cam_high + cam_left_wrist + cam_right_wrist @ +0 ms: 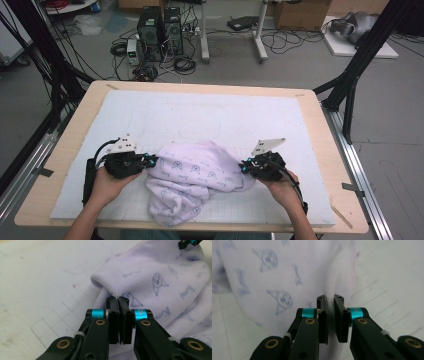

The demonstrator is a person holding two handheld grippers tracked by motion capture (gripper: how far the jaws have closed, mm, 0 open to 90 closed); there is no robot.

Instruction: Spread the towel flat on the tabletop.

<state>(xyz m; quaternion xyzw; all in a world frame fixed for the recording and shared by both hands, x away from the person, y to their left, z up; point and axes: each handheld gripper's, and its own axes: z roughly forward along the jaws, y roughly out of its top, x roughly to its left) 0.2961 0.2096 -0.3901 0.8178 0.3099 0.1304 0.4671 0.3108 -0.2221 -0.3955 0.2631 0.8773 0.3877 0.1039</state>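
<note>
We have the crumpled towel point(192, 180) bunched at the near edge of the white mat point(210, 117), its length running between left gripper point(150, 161) and right gripper point(243, 167), each clamped on an opposite hem.

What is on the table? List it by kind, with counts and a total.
Garment, pale lilac with blue print: 1
White mat: 1
Tongs, both shut on the garment: 2 (left, right)
Total: 4

Grey floor point(310, 65), tangled cables point(182, 62), computer towers point(160, 32), cardboard boxes point(300, 14)
</note>
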